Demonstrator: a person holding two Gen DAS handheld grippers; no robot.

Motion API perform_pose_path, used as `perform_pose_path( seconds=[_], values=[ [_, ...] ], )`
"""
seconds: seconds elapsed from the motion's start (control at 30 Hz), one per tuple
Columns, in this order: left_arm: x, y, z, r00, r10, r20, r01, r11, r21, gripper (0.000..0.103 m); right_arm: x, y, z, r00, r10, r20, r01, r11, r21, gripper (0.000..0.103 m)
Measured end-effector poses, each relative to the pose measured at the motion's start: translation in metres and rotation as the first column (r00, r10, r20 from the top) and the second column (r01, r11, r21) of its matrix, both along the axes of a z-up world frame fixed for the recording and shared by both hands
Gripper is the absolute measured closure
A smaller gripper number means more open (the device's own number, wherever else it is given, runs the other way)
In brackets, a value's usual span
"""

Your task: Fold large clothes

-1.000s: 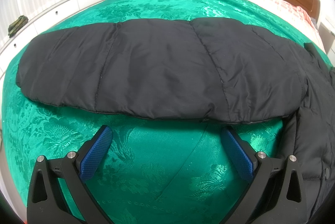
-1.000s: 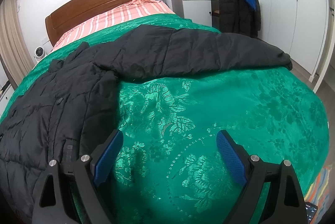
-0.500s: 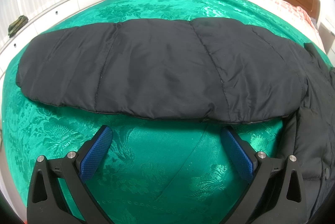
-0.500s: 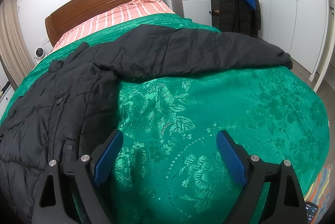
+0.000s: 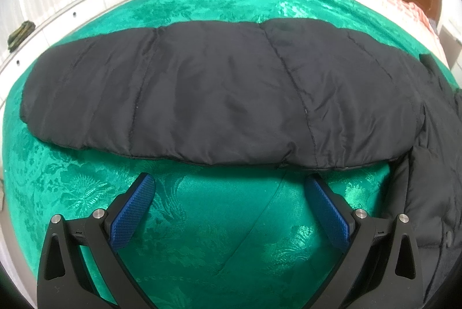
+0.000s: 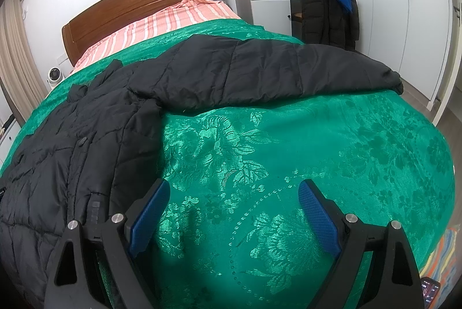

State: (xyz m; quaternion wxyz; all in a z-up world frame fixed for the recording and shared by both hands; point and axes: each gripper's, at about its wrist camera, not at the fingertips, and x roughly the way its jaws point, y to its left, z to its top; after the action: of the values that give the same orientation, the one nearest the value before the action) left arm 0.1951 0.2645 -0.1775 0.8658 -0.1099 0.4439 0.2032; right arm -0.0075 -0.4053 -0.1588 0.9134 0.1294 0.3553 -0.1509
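While both jaws gape, jacket (image 5: 219, 95) lies beyond.

Black quilted jacket (image 5: 225, 95) on a green floral bedspread (image 6: 288, 153); blue fingers (image 5: 135, 210).

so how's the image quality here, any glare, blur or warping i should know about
Left wrist view: strong fisheye bulge, the green bedspread balloons, its sheen glints, the window top left is blown out, and the black jacket's sleeve stays sharp. Right wrist view: same warping, bowed wardrobe doors, even light, dark corners; the sleeve loses detail.
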Motion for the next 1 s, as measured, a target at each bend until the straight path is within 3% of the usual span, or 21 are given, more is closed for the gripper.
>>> perform_pose_path(
  seconds=[0.3, 0.43, 0.53, 0.67, 0.73, 0.87, 0.93, 1.0],
  values=[
    [0.003, 0.0, 0.004, 0.994, -0.071, -0.085, 0.066, 0.996, -0.053, 0.0, -0.001, -0.001, 0.0, 1.0, -0.001, 0.005, 0.001, 1.0, 0.008, 0.013],
    [-0.013, -0.003, 0.013, 0.994, -0.071, -0.078, 0.065, 0.995, -0.074, 0.0, -0.003, -0.002, 0.0, 1.0, -0.005, 0.012, 0.005, 1.0, 0.018, 0.013],
    [-0.034, -0.007, 0.027, 0.997, -0.072, -0.013, 0.07, 0.993, -0.091, 0.0, -0.003, -0.003, 0.0, 1.0, -0.006, 0.014, 0.006, 1.0, 0.023, 0.013],
    [-0.067, -0.019, 0.058, 0.988, -0.084, 0.132, 0.092, 0.994, -0.059, 0.0, -0.004, -0.004, 0.001, 1.0, 0.003, 0.027, -0.004, 0.999, 0.039, 0.013],
    [-0.085, -0.028, 0.072, 0.974, -0.075, 0.215, 0.085, 0.996, -0.034, 0.0, -0.01, -0.012, 0.005, 0.998, 0.006, 0.067, -0.012, 0.996, 0.091, 0.013],
    [-0.098, -0.04, 0.077, 0.959, -0.088, 0.269, 0.097, 0.995, -0.019, 0.0, -0.033, -0.058, 0.015, 0.972, -0.08, 0.221, 0.009, 0.952, 0.306, 0.013],
    [-0.1, -0.048, 0.076, 0.955, -0.118, 0.273, 0.117, 0.993, 0.02, 0.0, -0.035, -0.088, 0.011, 0.967, -0.156, 0.201, 0.07, 0.922, 0.382, 0.013],
    [-0.105, -0.051, 0.074, 0.948, -0.14, 0.285, 0.123, 0.989, 0.078, 0.0, -0.042, -0.127, 0.006, 0.942, -0.271, 0.199, 0.15, 0.869, 0.471, 0.013]
  ],
)
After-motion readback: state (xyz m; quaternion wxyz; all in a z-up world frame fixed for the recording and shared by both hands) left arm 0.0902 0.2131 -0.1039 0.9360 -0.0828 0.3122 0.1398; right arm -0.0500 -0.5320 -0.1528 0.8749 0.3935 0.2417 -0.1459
